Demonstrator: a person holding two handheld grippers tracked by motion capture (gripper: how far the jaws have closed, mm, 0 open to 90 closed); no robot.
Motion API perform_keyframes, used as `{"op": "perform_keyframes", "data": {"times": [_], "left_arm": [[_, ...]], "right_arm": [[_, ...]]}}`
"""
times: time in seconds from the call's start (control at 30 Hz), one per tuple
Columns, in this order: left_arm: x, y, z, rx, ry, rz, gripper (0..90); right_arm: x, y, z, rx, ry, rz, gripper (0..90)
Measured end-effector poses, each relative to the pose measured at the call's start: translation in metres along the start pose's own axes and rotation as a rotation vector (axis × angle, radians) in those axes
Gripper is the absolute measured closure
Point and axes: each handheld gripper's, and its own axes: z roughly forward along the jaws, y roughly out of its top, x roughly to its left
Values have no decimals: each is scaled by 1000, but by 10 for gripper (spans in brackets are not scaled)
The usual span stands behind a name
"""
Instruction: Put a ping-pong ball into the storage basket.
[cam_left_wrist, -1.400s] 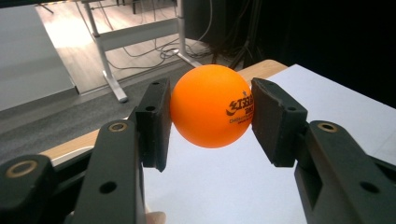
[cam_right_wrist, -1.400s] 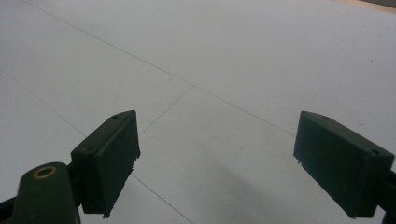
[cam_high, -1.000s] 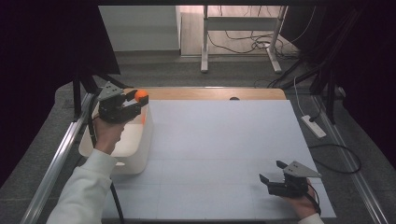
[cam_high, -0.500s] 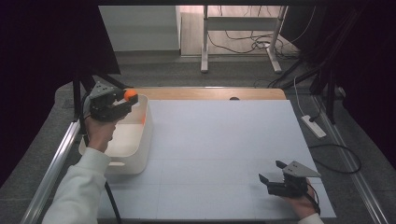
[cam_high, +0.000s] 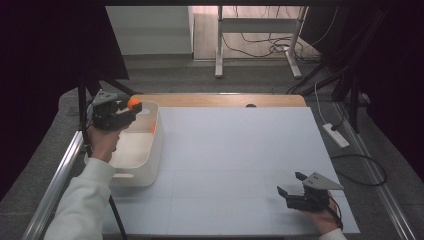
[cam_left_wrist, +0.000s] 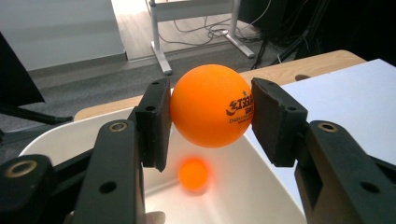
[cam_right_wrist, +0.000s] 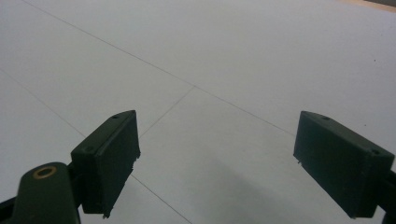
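An orange ping-pong ball (cam_high: 133, 103) with black print (cam_left_wrist: 205, 102) is pinched between the pads of my left gripper (cam_high: 131, 107) (cam_left_wrist: 210, 114), which is shut on it. It hangs above the far part of a white plastic bin (cam_high: 150, 160) (cam_left_wrist: 266, 191) at the table's left side. A blurred orange spot (cam_left_wrist: 194, 173) lies low inside the bin; I cannot tell whether it is a second ball or a reflection. Near the front right of the white table top (cam_high: 240, 150), my right gripper (cam_high: 291, 183) (cam_right_wrist: 215, 158) rests open with nothing between its jaws.
A bare wooden strip (cam_high: 225, 100) runs along the table's far edge. A metal rail (cam_high: 55, 180) borders the left side. Beyond the table stand desk legs (cam_high: 218, 45) and cables; a white power strip (cam_high: 336, 135) lies on the floor at right.
My left gripper has carried the ball to the left, from over the bin's right rim to above its inside. The right gripper has stayed where it was.
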Motion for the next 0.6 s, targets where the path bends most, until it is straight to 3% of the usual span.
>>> {"op": "perform_keyframes", "data": {"times": [0.6], "left_arm": [[8, -14, 18, 100, 29, -17, 503]], "right_arm": [[0, 0, 0, 0, -3, -3, 138]]}}
